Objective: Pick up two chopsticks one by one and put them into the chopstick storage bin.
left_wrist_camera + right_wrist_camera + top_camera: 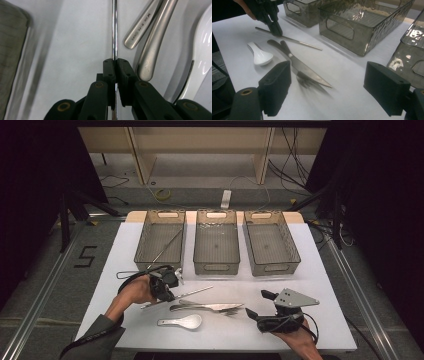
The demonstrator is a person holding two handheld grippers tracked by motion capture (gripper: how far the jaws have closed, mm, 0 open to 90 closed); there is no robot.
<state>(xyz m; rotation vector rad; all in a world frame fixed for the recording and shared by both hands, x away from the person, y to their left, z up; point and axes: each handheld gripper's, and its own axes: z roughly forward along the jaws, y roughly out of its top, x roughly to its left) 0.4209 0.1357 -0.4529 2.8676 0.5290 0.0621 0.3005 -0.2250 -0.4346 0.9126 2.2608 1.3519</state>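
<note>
The metal chopstick [114,30] lies flat on the white table cover [320,270], in front of the left of three grey bins [160,240], with a knife [308,71] and fork [303,80] just beside it. The left gripper [115,65] is clamped on the chopstick: its pads [109,71] press the thin rod from both sides, near one end. In the high view the left gripper [167,285] covers the grip point, and the near end of the chopstick is hard to make out there. The right gripper view shows the rod's full run. The right gripper [327,87] has its jaws spread wide with nothing between them, apart from the cutlery. A white spoon [182,321] lies nearest the person. A second chopstick [167,246] rests in the left bin.
</note>
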